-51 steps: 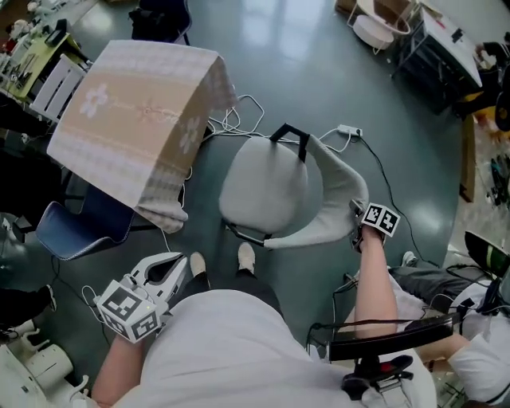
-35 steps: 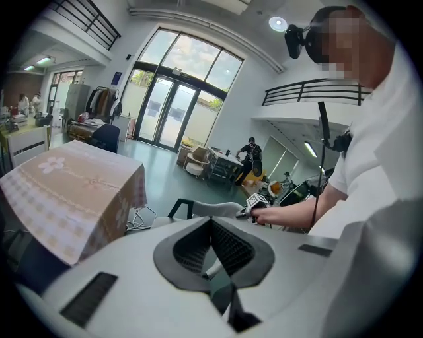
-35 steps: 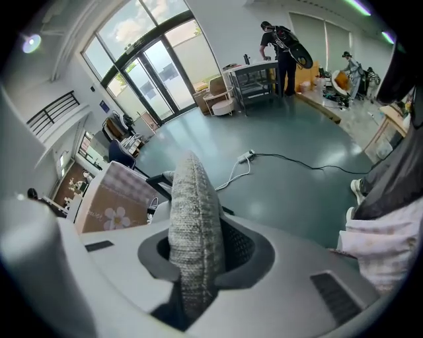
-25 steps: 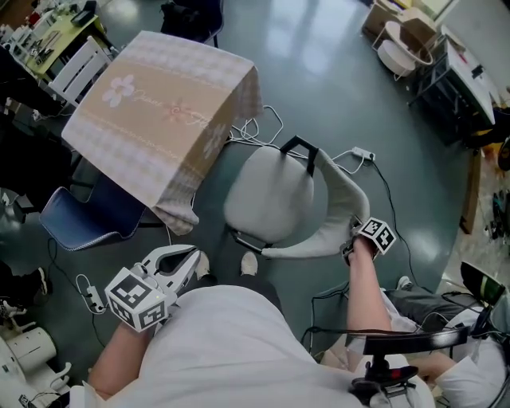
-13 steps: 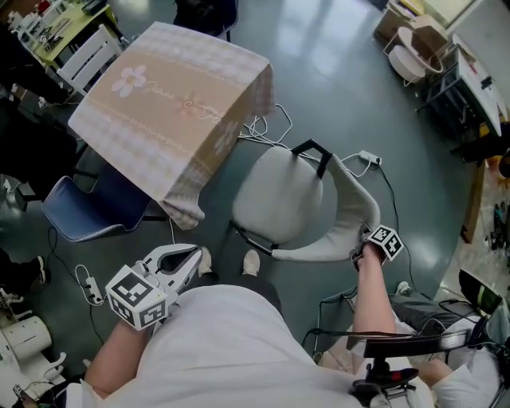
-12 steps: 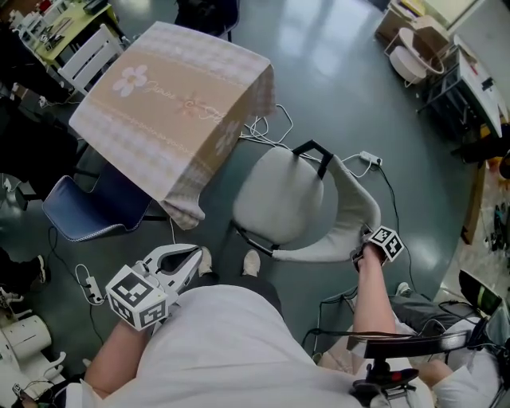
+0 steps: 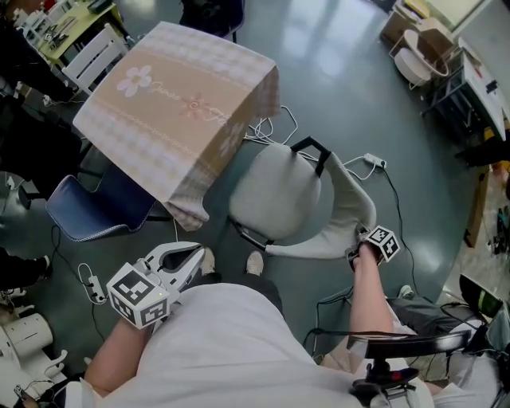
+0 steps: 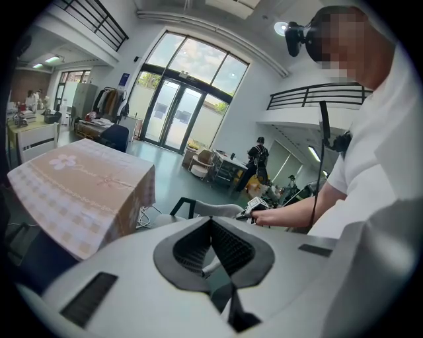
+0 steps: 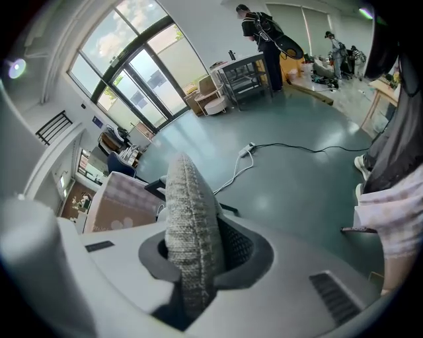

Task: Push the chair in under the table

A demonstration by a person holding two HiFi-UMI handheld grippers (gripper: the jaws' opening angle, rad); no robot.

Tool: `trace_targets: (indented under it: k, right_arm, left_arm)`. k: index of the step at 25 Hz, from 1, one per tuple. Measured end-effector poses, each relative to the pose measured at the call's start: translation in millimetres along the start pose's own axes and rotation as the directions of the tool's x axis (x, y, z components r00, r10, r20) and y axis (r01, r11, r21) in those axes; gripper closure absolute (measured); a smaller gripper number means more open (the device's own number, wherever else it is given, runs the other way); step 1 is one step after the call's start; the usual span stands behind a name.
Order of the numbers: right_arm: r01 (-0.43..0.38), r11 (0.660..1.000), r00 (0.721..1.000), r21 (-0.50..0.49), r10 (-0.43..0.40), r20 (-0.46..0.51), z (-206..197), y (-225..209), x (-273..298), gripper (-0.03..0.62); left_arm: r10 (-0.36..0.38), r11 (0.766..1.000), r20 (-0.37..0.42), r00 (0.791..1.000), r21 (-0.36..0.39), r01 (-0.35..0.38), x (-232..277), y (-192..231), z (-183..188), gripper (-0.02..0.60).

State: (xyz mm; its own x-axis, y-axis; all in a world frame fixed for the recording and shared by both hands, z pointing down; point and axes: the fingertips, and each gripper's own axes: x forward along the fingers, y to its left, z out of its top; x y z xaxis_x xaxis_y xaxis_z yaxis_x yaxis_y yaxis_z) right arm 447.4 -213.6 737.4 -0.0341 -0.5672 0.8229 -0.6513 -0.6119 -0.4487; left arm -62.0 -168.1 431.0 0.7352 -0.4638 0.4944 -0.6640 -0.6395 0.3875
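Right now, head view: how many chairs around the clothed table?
3: grey chair beside the table corner, right gripper shut on its backrest; blue chair at the table's left side; dark chair behind it, cropped. Others may be hidden.

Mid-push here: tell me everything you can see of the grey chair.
The grey chair has a rounded padded seat, a curved backrest in woven-looking grey fabric, and a black frame looping up at one side. It stands upright on the floor close beside the cloth-covered table, not yet under it. The right gripper is clamped on the backrest's edge. Cables lie beside it.
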Motion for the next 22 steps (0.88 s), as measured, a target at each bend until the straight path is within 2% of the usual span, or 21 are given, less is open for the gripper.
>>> trace_targets:
  k: [8,22]
  right_arm:
    - [-0.044,0.998,0.999,-0.035,0.043,-0.033,-19.2,68.7,27.1,0.510]
    - [-0.093,0.993,0.993,-0.078,0.087,-0.075,-47.1,173.7,70.3,0.507]
  left_arm:
    - [0.034,0.999,0.022,0.999,-0.013,-0.033,-15.2,14.7,3.0,0.570]
    - [0.141,0.988,0.058,0.988,-0.079,-0.136,-55.3,45.4,-7.6,0.571]
